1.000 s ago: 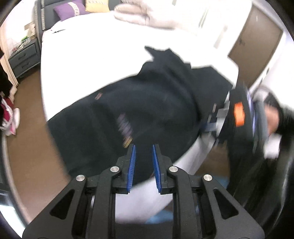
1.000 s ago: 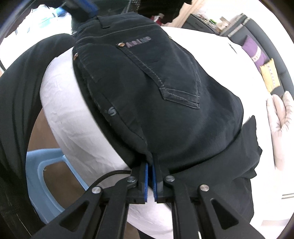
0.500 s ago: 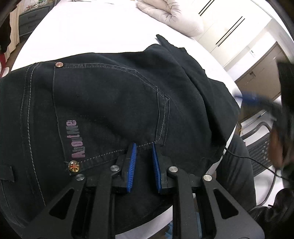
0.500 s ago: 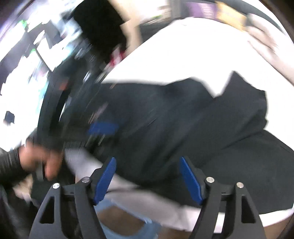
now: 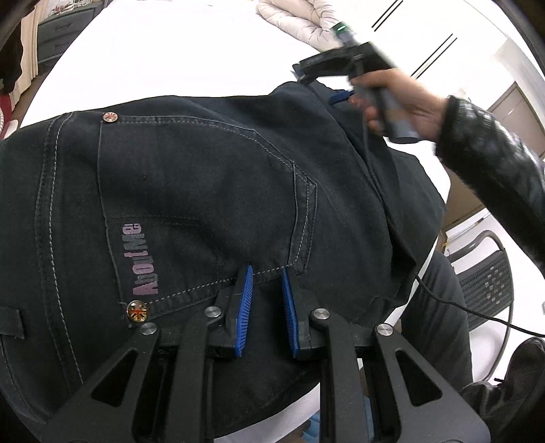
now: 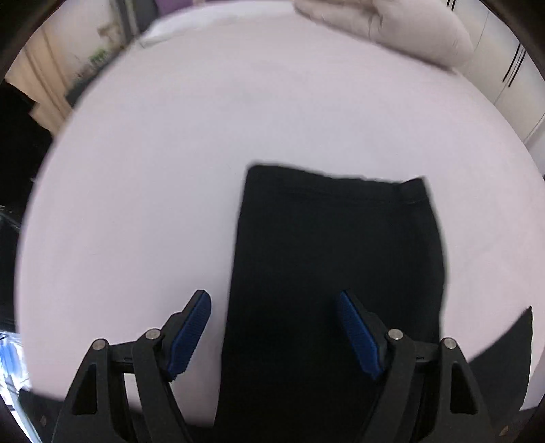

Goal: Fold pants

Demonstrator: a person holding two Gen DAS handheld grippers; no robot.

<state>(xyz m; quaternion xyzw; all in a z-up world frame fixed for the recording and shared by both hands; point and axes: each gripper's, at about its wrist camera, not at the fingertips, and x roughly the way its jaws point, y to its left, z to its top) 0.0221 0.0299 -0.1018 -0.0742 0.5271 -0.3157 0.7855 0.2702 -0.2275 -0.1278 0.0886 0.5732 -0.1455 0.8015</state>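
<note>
Black jeans [image 5: 204, 191] lie on a white bed [image 5: 163, 61], back pocket up with a pink logo and rivets. My left gripper [image 5: 266, 272] hovers low over the pocket's lower seam, its blue pads a small gap apart, holding nothing. My right gripper [image 6: 272, 306] is wide open above the folded trouser legs [image 6: 327, 259], whose hem end points away across the bed. The right gripper [image 5: 340, 68] also shows in the left wrist view, held in a hand over the far leg end.
A pale folded duvet [image 6: 391, 30] lies at the far side of the bed. An office chair [image 5: 487, 286] and a cable stand off the bed's right edge. A grey dresser [image 5: 61, 30] stands at far left.
The right gripper let go of the jeans' edge, opened wide and swung over to the leg end. The left gripper came down close over the back pocket and has held there.
</note>
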